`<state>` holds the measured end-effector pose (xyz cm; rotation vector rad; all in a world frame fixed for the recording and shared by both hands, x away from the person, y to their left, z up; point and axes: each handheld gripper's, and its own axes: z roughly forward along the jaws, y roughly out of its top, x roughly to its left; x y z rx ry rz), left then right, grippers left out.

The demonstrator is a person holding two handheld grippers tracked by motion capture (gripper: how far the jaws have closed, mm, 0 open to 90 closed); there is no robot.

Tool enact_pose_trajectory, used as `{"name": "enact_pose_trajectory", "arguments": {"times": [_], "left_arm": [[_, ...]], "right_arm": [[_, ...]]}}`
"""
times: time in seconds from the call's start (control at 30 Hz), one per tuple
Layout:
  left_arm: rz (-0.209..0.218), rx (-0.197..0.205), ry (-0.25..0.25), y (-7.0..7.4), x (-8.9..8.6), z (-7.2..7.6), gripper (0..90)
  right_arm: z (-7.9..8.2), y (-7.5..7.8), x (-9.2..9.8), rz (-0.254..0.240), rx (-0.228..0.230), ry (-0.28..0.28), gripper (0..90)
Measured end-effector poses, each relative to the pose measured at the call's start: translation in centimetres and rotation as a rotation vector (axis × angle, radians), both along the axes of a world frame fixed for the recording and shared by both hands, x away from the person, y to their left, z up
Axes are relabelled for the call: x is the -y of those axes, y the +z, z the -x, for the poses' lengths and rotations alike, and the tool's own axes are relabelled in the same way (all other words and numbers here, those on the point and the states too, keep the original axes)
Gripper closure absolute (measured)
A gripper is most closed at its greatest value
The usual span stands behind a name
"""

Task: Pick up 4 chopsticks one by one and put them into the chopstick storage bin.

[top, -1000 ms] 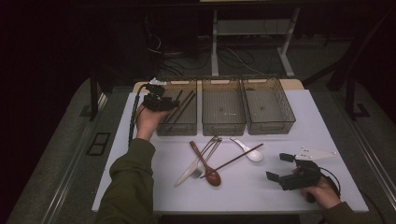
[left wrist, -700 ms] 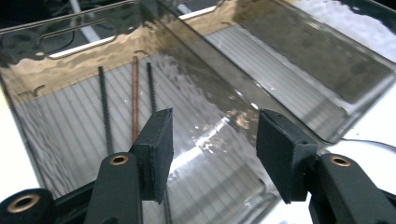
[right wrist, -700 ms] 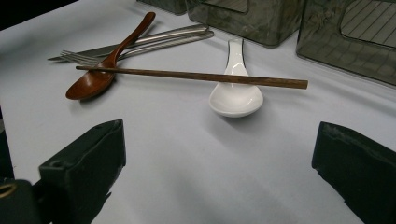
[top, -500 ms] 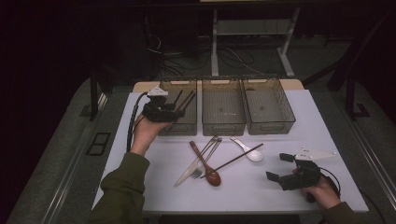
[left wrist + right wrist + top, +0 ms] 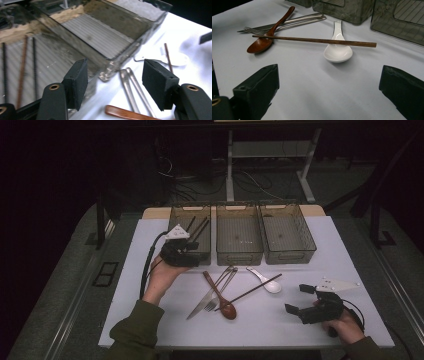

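My left gripper (image 5: 191, 254) is open at the near front edge of the left clear bin (image 5: 176, 215). In the left gripper view its jaws (image 5: 115, 77) straddle that bin's front corner, and several dark chopsticks (image 5: 22, 70) lie inside the bin. A wooden spoon (image 5: 223, 301), a fork and knife (image 5: 207, 295), a brown chopstick (image 5: 250, 291) and a white spoon (image 5: 266, 282) lie mid-table. My right gripper (image 5: 299, 299) is open and empty at the near right. It faces the white spoon (image 5: 337, 50), which has the chopstick (image 5: 314, 40) lying across it.
The middle bin (image 5: 239, 251) and the right bin (image 5: 310, 247) stand side by side at the back, holding nothing that I can see. The wooden spoon (image 5: 267, 37) overlaps the fork and knife (image 5: 287, 23). Bare white tabletop (image 5: 150, 320) spreads along the near edge.
My left gripper has drawn back from over the left bin toward the person, to the bin's front edge. The right gripper has stayed put.
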<state>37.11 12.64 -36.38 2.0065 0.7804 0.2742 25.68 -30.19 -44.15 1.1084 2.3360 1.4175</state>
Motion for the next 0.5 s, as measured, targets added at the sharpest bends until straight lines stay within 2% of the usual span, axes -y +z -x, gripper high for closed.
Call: {"name": "enact_pose_trajectory", "arguments": {"times": [0.1, 0.2, 0.27, 0.5], "left_arm": [[-0.017, 0.003, -0.020, -0.4, 0.7, 0.8, 34.8], [-0.003, 0.001, -0.035, -0.8, 1.3, 1.6, 34.6], [-0.017, 0.000, -0.054, -1.1, 1.7, 2.2, 34.6], [-0.014, -0.003, -0.108, -2.3, 3.8, 3.9, 35.7]], "right_arm": [[0.0, 0.0, 0.0, -0.002, -0.004, 0.000, 2.6], [0.1, 0.0, 0.0, -0.001, -0.001, -0.001, 2.6], [0.1, 0.0, 0.0, -0.002, 0.002, -0.001, 2.5], [0.1, 0.1, 0.0, -0.001, 0.003, 0.001, 2.6]]}}
